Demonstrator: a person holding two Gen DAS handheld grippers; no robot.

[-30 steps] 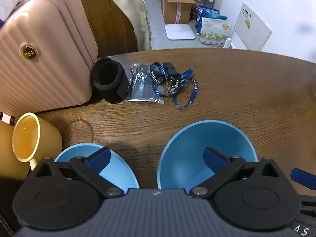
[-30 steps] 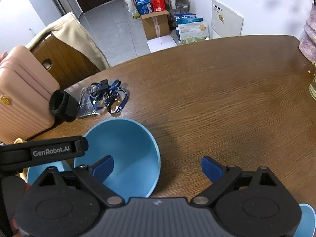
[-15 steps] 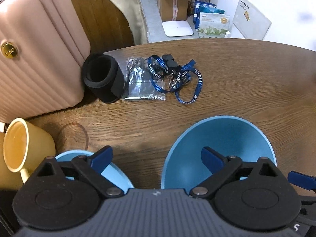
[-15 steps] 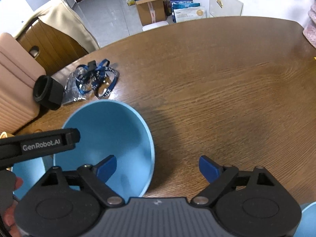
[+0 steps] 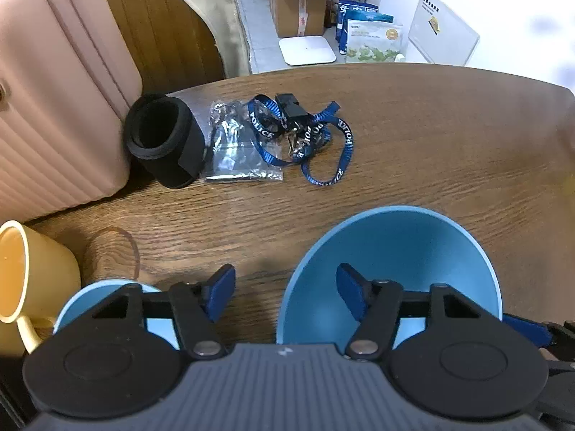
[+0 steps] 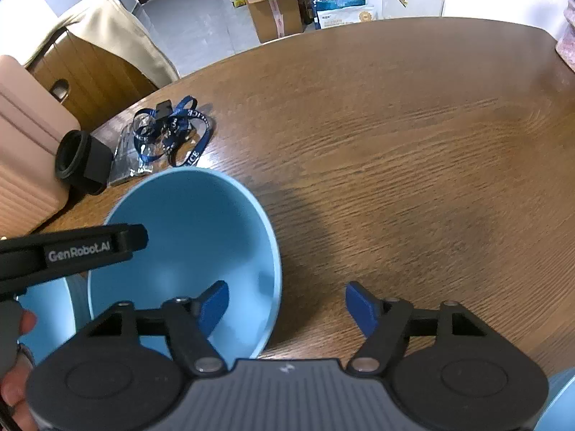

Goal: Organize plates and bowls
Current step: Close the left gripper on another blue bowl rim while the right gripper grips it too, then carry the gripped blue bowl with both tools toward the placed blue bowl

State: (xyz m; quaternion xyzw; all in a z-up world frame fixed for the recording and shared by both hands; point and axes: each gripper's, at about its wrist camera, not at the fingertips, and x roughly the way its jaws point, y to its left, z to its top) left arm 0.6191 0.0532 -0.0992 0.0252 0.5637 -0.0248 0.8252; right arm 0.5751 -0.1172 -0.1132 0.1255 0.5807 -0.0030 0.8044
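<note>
A large blue bowl (image 5: pixel 402 251) stands on the wooden table (image 5: pixel 431 136); it also shows in the right wrist view (image 6: pixel 187 237). My left gripper (image 5: pixel 285 296) is open, its jaws straddling the bowl's left rim, the right finger inside. My right gripper (image 6: pixel 285 309) is open, straddling the bowl's right rim, its left finger inside. A smaller blue dish (image 5: pixel 107 294) lies at the lower left under the left gripper. Another blue piece (image 6: pixel 560 395) peeks in at the lower right corner.
A yellow mug (image 5: pixel 32 273) stands at the left edge. A pink suitcase (image 5: pixel 54 82), a black sleeve (image 5: pixel 161 140), a plastic bag (image 5: pixel 233 147) and a blue lanyard (image 5: pixel 305 133) lie beyond the bowl. Chair, boxes and bags stand past the table.
Both grippers have narrowed somewhat and moved closer over the large bowl's rim. The views have tilted down and the bowl sits nearer in both.
</note>
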